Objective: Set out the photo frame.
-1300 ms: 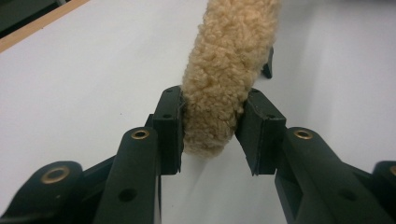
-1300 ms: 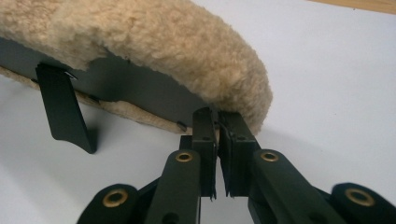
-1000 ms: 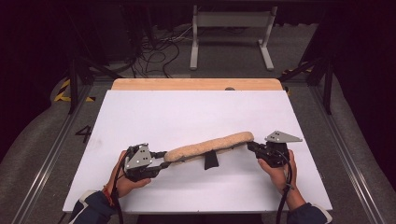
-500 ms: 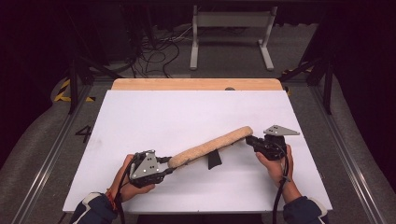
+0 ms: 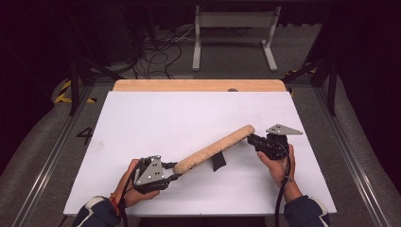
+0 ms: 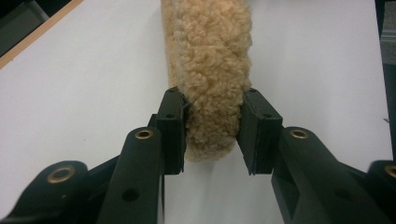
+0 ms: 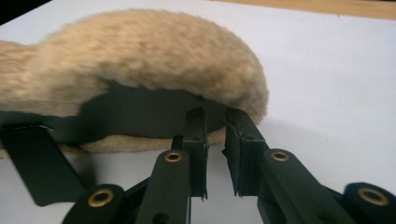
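A long tan fleece pad (image 5: 215, 149) lies slantwise on the white table top (image 5: 142, 118), and a black strap (image 5: 218, 161) hangs from its middle. My left gripper (image 5: 176, 169) is shut on the pad's near left end. In the left gripper view both pads press into the fleece (image 6: 210, 70) at the left gripper (image 6: 212, 130). My right gripper (image 5: 249, 138) is at the far right end. Its jaws have just been opening. In the right gripper view a narrow gap shows between them at the right gripper (image 7: 215, 121), with the tips at the black lining (image 7: 140, 112) under the fleece (image 7: 140, 56).
A wooden strip (image 5: 198, 85) runs along the table's far edge. Behind it, on the floor, stand a metal frame (image 5: 231, 33) and loose cables (image 5: 156, 52). Metal rails (image 5: 56, 151) flank the table on both sides.
The pad has gone from a sagging curve to a straight, steeper slant. The left gripper with its end has come slightly nearer and to the right. The right gripper has shifted a little away.
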Tool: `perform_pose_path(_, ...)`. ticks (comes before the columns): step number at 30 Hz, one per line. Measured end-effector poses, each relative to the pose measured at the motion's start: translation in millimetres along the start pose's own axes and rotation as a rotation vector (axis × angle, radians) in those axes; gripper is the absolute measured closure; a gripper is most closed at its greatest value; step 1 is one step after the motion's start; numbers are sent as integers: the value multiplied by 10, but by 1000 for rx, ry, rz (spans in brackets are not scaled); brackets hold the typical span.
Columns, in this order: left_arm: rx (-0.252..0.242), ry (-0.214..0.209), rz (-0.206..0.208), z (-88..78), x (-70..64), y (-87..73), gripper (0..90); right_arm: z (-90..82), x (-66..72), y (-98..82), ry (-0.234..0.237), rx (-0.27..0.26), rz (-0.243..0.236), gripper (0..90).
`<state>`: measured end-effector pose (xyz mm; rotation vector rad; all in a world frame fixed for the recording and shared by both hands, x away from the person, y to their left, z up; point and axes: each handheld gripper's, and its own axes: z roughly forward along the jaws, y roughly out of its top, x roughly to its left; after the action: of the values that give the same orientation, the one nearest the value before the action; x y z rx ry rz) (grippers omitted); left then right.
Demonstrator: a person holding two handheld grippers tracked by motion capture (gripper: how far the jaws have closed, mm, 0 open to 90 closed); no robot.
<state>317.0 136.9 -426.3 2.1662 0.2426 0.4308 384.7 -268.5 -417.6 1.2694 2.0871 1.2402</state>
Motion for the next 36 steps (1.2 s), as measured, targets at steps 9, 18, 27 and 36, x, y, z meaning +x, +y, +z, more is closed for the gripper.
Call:
perform_pose_path(9,2,-5,26,22,-106,47,652,37,216,91,47,1,-57,803)
perform_pose_path(18,10,-11,69,64,-224,117,647,73,283,132,60,13,-85,796)
perform_pose_path(27,3,-40,84,144,-303,190,639,170,350,225,88,46,-102,806)
perform_pose_path(36,-2,-69,86,193,-344,227,635,208,402,316,76,90,-97,806)
